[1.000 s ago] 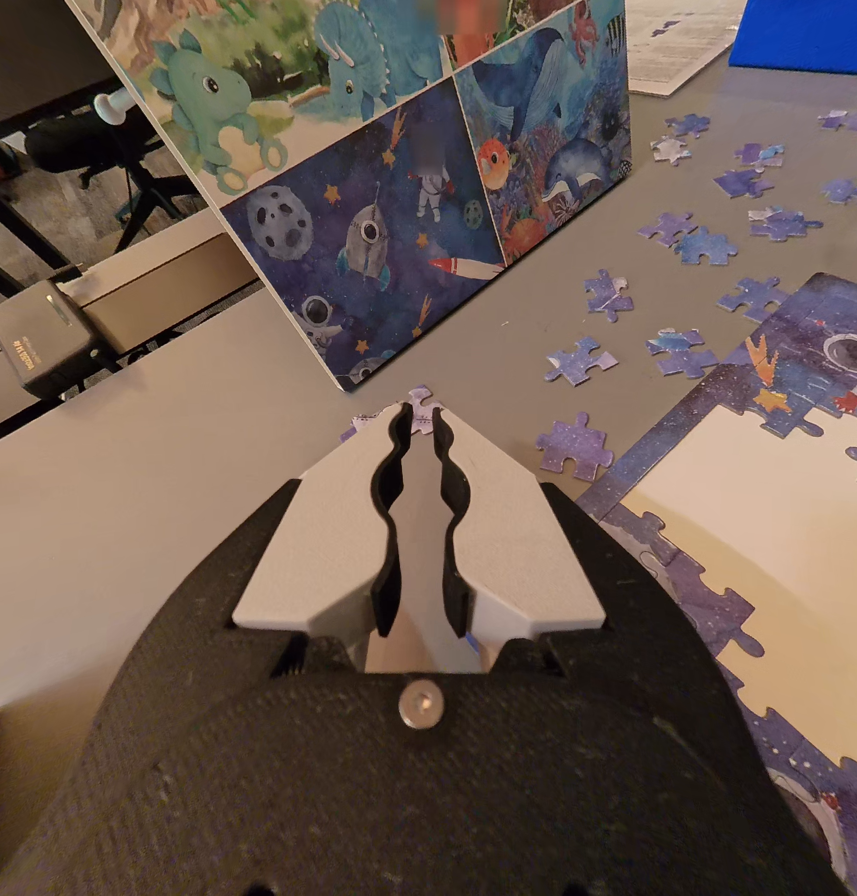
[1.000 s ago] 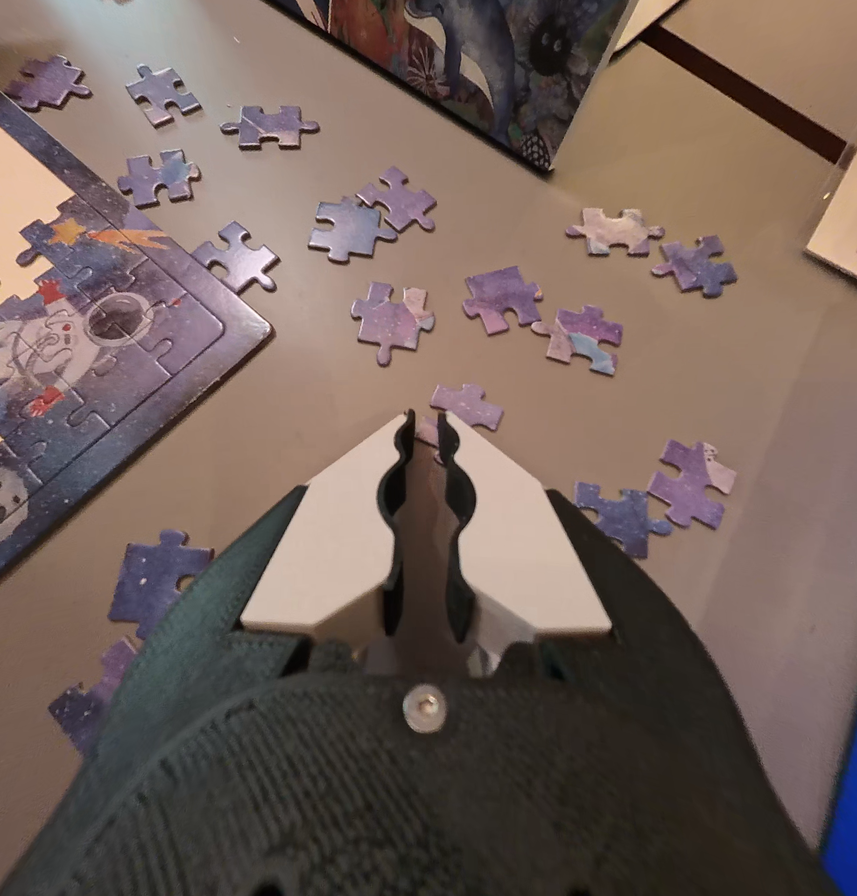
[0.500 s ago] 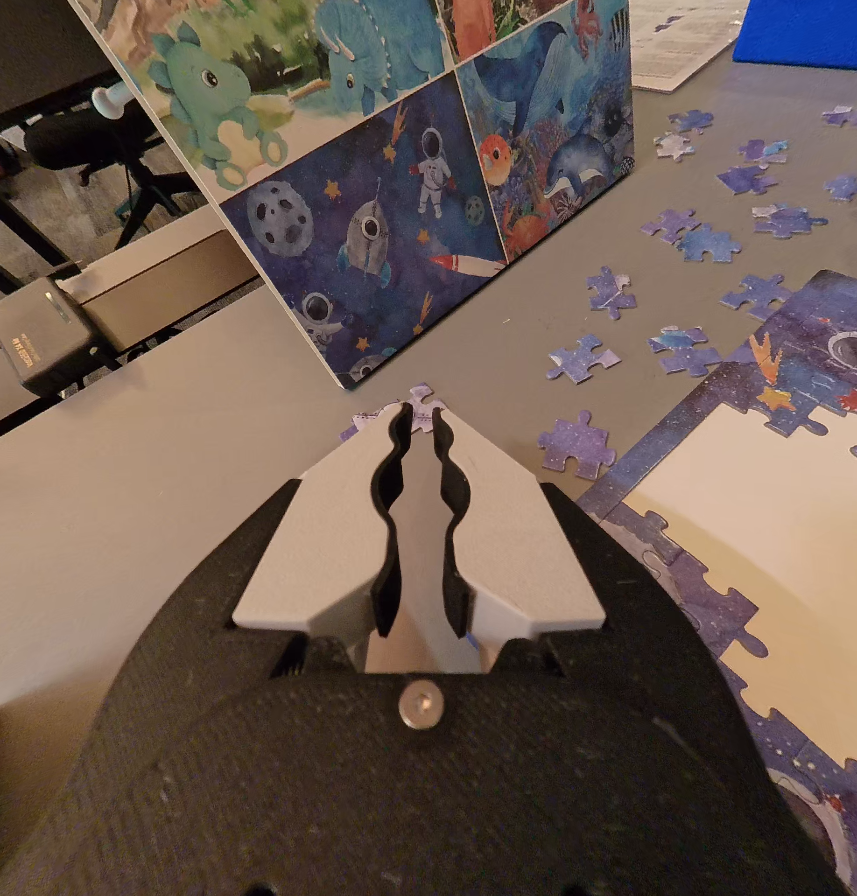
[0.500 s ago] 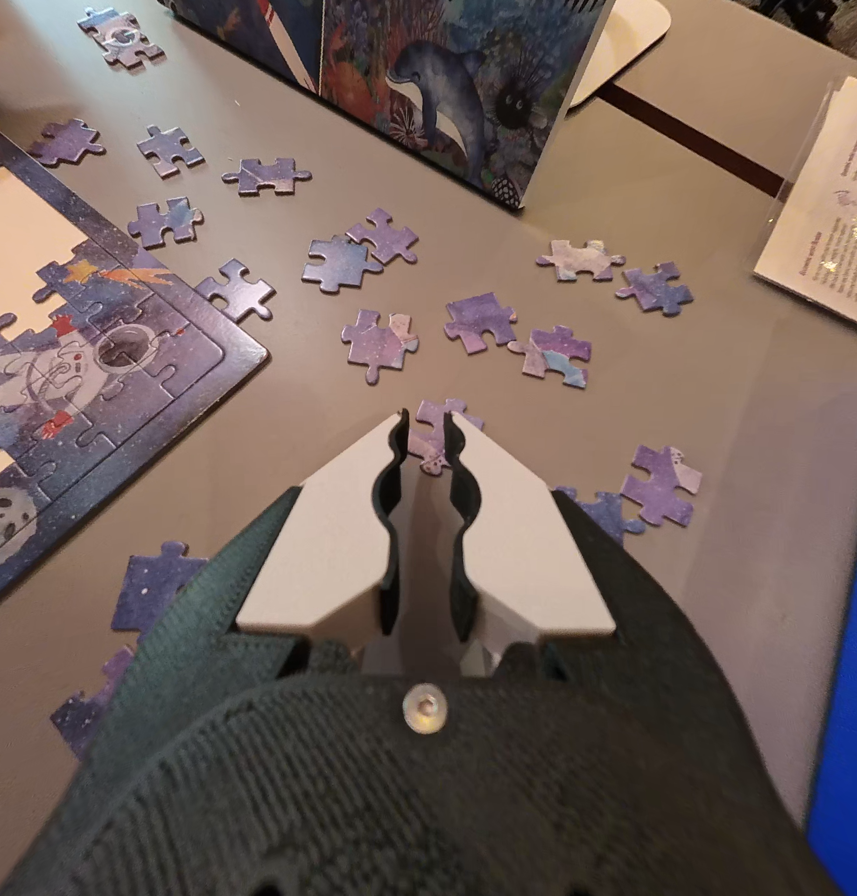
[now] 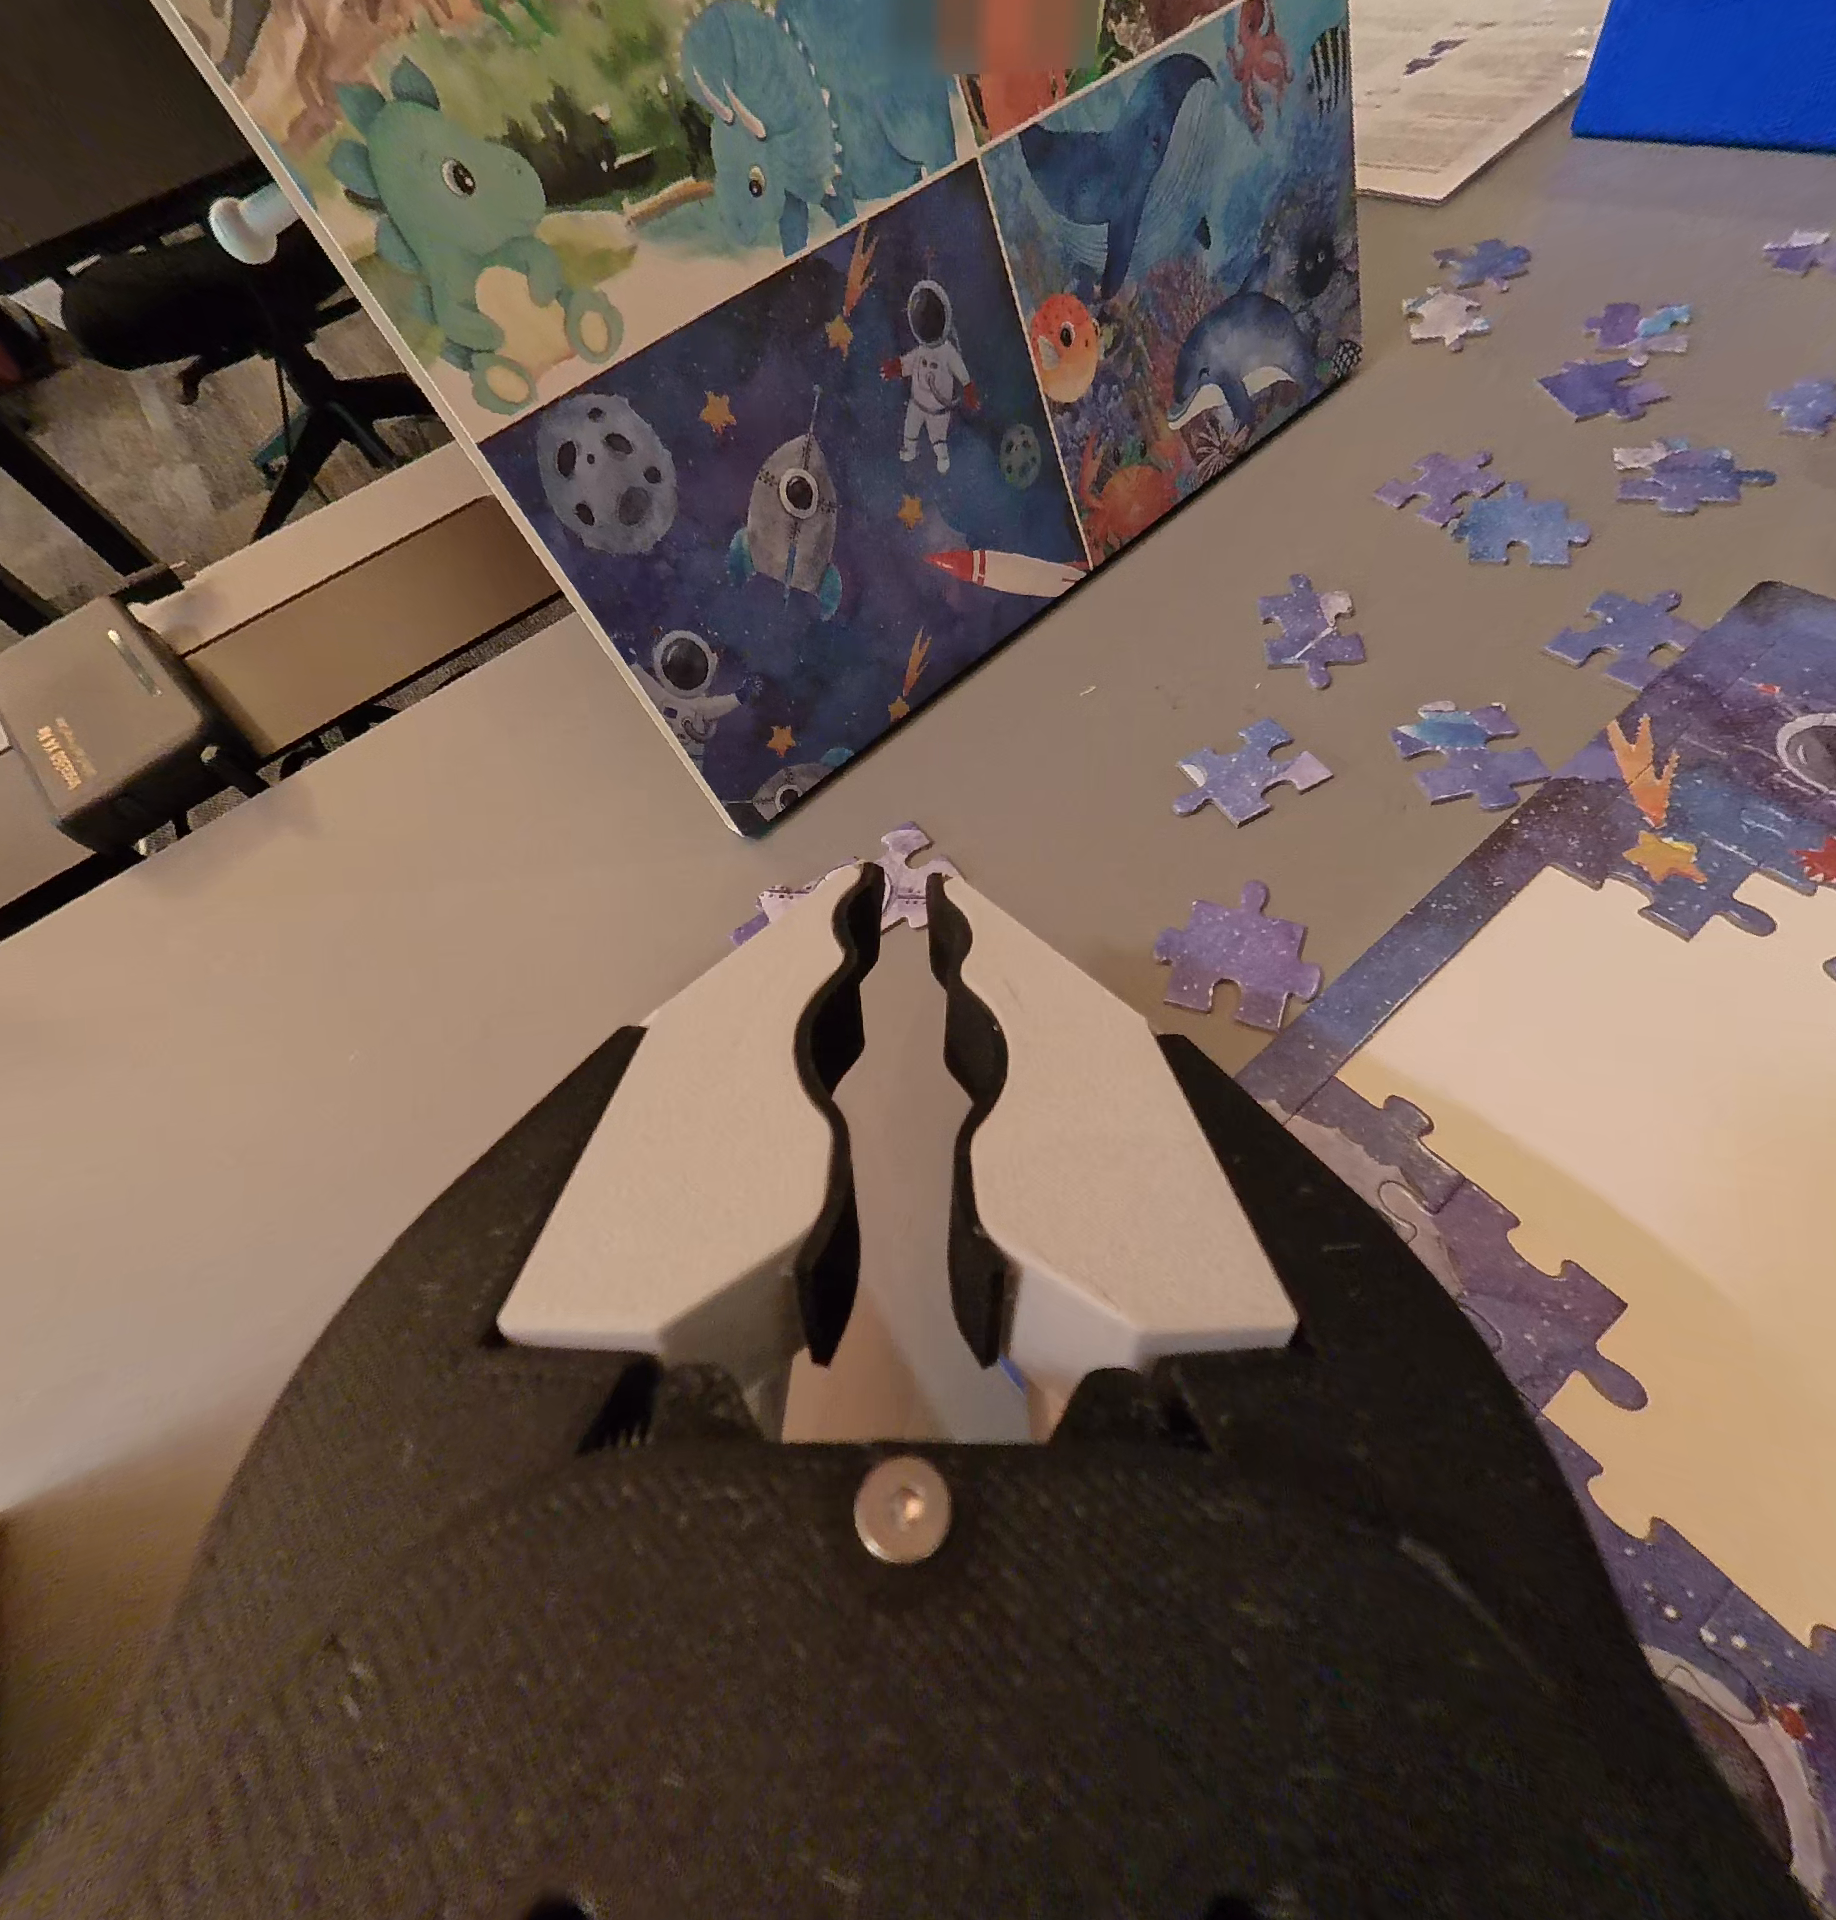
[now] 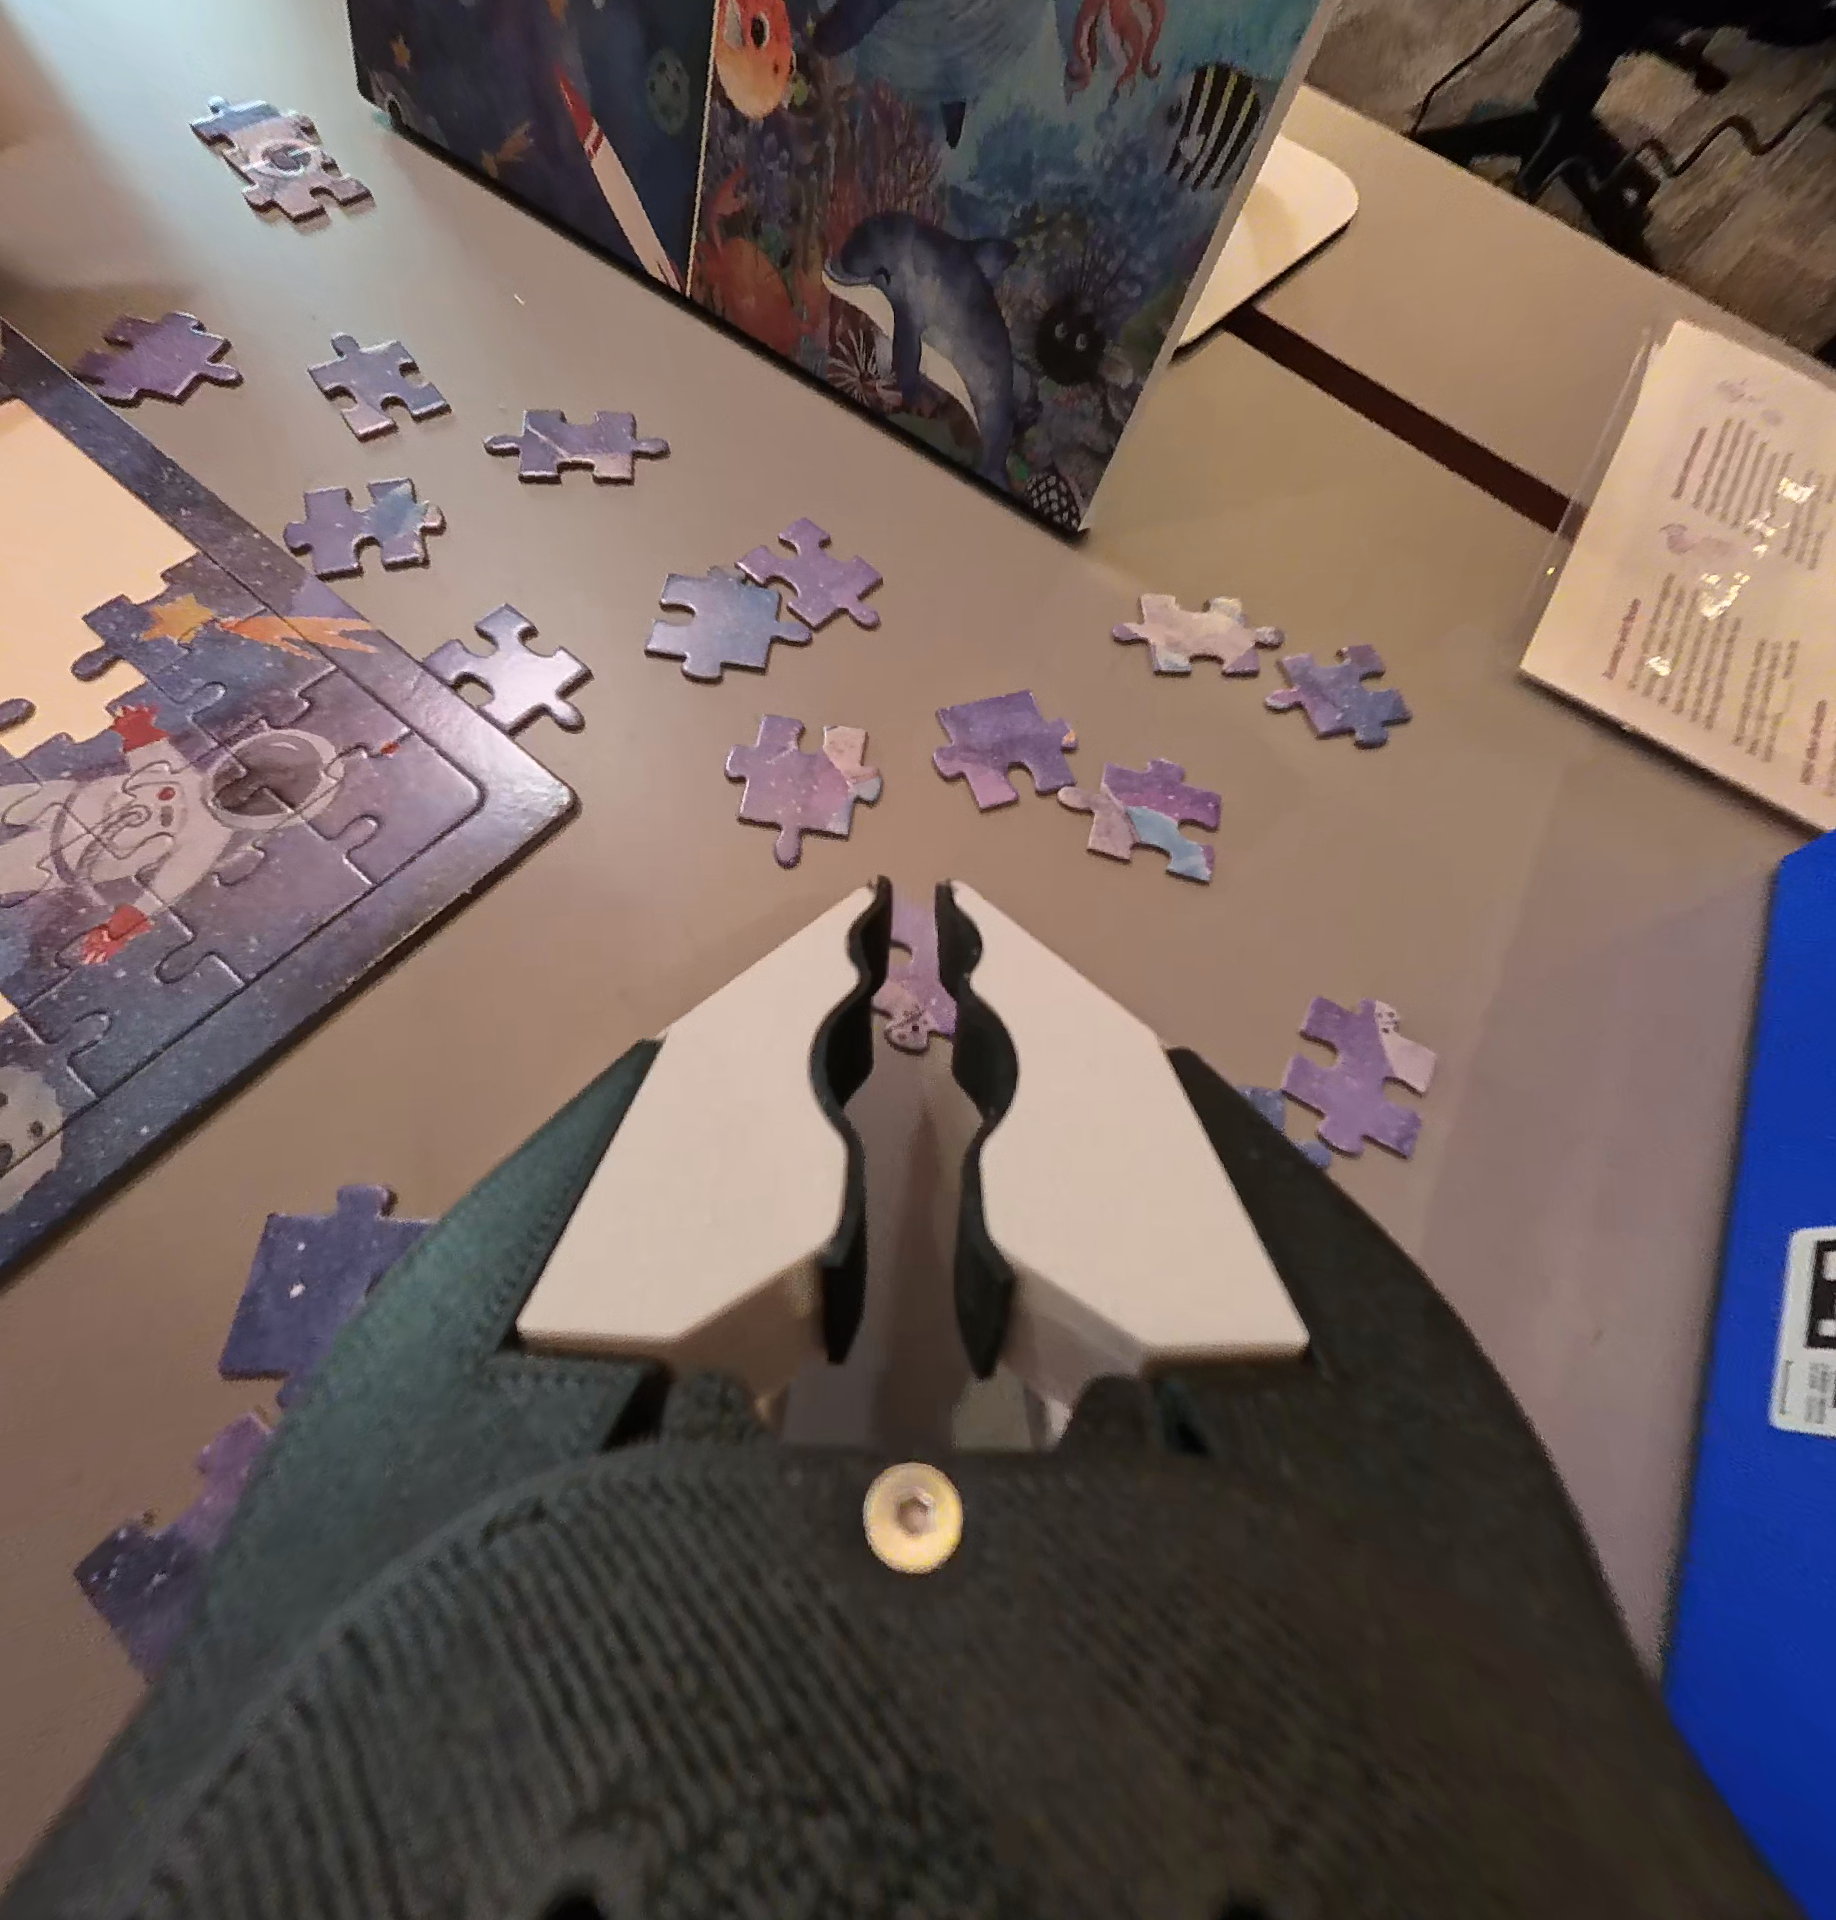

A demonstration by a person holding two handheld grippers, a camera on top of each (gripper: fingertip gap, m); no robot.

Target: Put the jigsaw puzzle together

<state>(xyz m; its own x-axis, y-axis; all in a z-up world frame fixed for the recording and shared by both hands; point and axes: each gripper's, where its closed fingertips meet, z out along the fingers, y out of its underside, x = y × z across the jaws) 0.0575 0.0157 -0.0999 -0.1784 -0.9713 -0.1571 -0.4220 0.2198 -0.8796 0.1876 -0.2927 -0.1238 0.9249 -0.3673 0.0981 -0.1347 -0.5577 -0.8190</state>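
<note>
My right gripper (image 6: 909, 888) is shut on a purple jigsaw piece (image 6: 914, 977), which sits pinched between its black pads just above the grey table (image 6: 1413, 935). My left gripper (image 5: 903, 883) is shut, with only a narrow slit between its tips. It hovers low over the table, and a pale lilac rocket piece (image 5: 906, 844) lies flat just under and past its tips. That piece also shows in the right wrist view (image 6: 275, 156), lying on the table. A partly filled space puzzle board (image 5: 1516, 1039) lies to the left gripper's right and shows in the right wrist view (image 6: 270, 831).
A picture box (image 5: 841, 468) stands upright behind the pieces and shows in the right wrist view (image 6: 945, 260). Several loose purple pieces (image 6: 1007, 743) lie ahead of the right gripper. A blue object (image 6: 1807, 1247) and a printed sheet (image 6: 1724, 582) are at the right. Across from one pair of fingers to the other is roughly 35 cm. My right gripper is the nearer one to the blue object (image 6: 1807, 1247): about 20 cm, against 50 cm.
My right gripper's jaws opened wider around the purple piece, then closed on it, and its view tipped up and back a little. My left gripper has stayed still.
</note>
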